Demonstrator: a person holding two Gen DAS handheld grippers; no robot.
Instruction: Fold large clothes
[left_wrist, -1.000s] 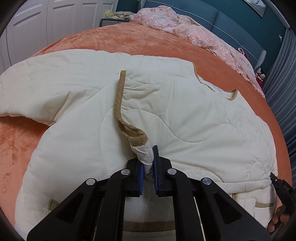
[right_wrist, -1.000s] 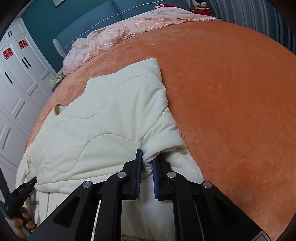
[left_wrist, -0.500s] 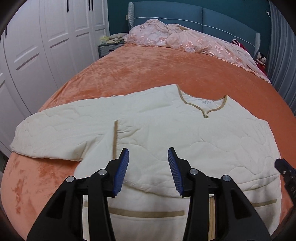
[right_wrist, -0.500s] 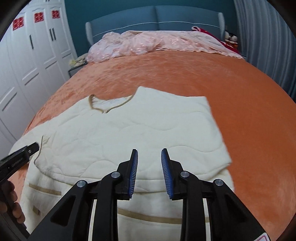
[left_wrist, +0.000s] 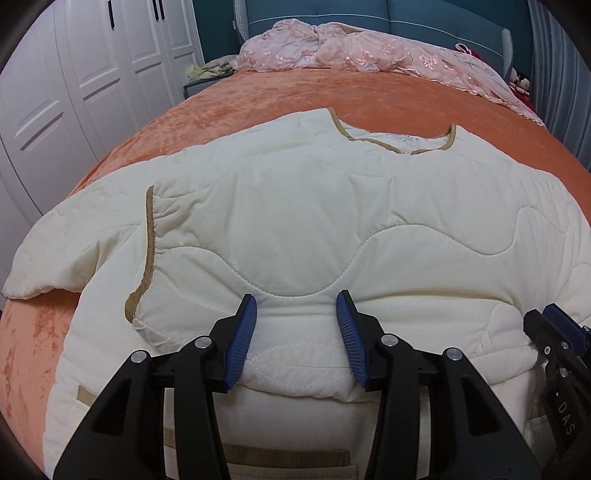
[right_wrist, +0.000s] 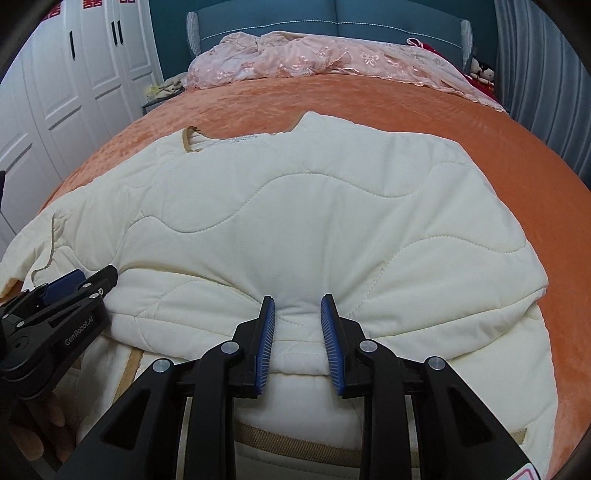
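Cream quilted garment (left_wrist: 303, 221) is spread on the orange bedspread (left_wrist: 369, 92), sleeves folded across. Left gripper (left_wrist: 297, 338) and right gripper (right_wrist: 298, 339) are seen parted above it, gripping nothing.

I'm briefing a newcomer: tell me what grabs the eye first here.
A big cream quilted garment lies spread over the orange bedspread, its sleeve folded across the body. Both claws, left and right, stand open over its near folded edge. Pink lacy bedding is heaped by the blue headboard.
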